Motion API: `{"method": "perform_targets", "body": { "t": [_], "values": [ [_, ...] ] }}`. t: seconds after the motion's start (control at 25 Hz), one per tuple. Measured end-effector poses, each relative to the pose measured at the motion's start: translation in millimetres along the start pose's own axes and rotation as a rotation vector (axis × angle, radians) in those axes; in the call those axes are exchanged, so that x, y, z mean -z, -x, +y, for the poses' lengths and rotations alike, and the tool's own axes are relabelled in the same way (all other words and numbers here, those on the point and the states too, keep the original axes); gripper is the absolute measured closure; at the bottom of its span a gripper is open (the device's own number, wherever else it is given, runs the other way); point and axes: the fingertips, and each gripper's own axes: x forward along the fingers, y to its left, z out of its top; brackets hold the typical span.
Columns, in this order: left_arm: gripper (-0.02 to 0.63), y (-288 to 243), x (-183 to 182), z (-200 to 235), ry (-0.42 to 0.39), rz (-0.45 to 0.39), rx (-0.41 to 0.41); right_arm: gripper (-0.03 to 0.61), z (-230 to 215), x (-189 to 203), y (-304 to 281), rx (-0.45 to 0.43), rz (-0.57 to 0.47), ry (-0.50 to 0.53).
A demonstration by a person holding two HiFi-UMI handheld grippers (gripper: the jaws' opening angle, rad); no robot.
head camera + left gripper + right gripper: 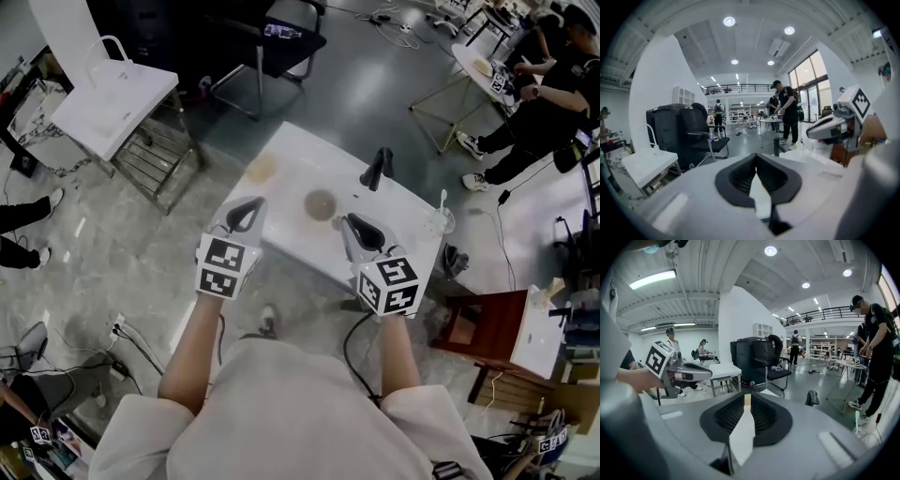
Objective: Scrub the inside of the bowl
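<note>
Mid-frame in the head view: white bench, bearing the bowl upright near its middle, brownish inside. Lies between and just beyond both claws, touched by neither, nearer the right one. Left claw at the bench's lower left edge, pressed together in its own view, pinching nothing. Right claw just right of the bowl, parted by a narrow slit in its own view, only bench surface showing through the gap. Upper left of the bowl: a pale yellowish round item, kind not clear. Upper right: a dark upright object. At the bench's right edge: a clear cup.
</note>
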Motion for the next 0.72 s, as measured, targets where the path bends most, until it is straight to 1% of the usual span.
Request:
{"method": "perform_targets", "body": {
  "t": [0.04,0.12,0.2,0.32,0.6,0.72],
  "values": [
    [0.604,-7,4,6,-0.002,0.012,0.004,0.524,-2,2,-9,-0.001,0.019,0.002],
    [0.56,-22,10,16,-0.012,0.041,0.018,0.509,-8,8,-25,-0.002,0.055,0.003],
    [0.558,-36,16,26,-0.02,0.07,0.025,0.495,-14,17,-41,-0.006,0.093,-0.003],
    [0.538,-57,31,40,-0.028,0.114,0.019,0.466,-23,37,-63,-0.02,0.165,0.0],
    [0.454,-115,74,77,-0.017,0.236,0.012,0.445,-58,84,-122,-0.061,0.296,-0.015],
    [0.432,-141,87,92,-0.013,0.278,0.017,0.442,-72,107,-150,-0.089,0.363,-0.006]
  ]
}}
